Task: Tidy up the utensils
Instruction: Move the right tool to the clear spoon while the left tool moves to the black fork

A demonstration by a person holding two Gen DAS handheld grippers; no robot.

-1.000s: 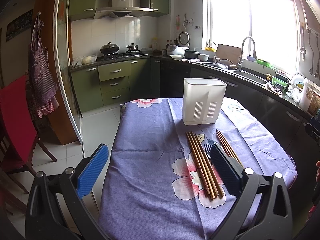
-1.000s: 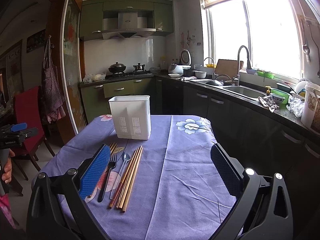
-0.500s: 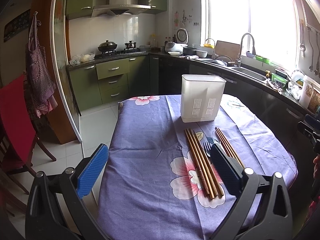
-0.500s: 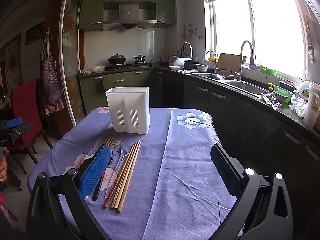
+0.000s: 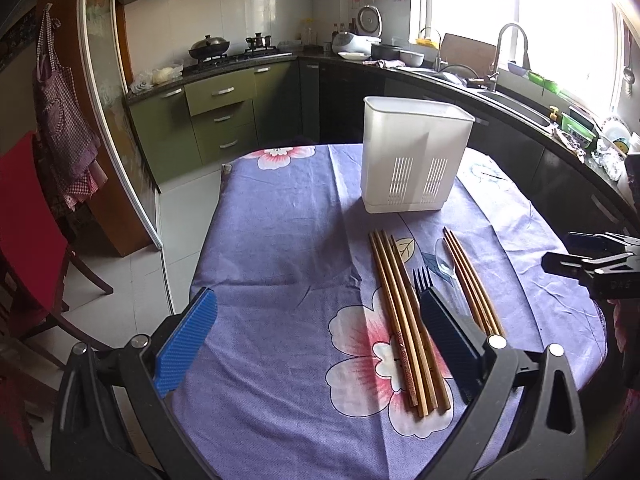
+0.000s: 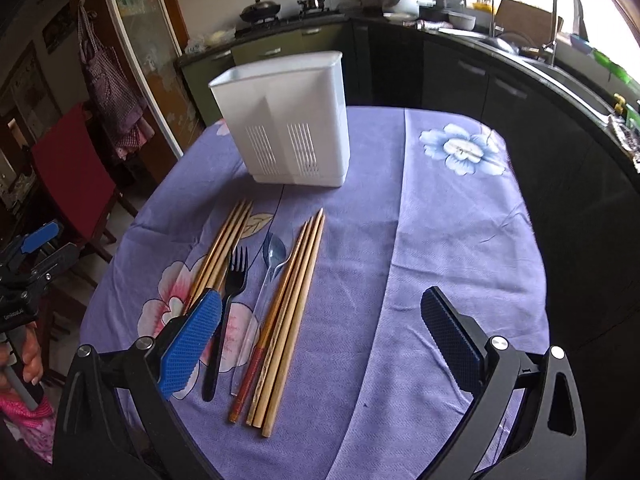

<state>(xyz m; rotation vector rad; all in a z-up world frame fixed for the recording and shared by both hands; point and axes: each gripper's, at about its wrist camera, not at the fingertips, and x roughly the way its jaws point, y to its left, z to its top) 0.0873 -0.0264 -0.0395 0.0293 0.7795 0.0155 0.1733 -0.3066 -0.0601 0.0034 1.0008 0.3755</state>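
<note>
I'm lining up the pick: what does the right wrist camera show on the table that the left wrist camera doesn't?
Only the right wrist view: the whole black plastic fork and whole clear plastic spoon, handles included, and the blue flower print.

Only the left wrist view: the pink flower print at the far edge.

Both: the white slotted plastic utensil holder, two bundles of wooden chopsticks and the purple floral tablecloth.

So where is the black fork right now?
In the right wrist view the fork lies flat on the tablecloth, between the left chopsticks and the clear spoon, before the white holder.
</note>
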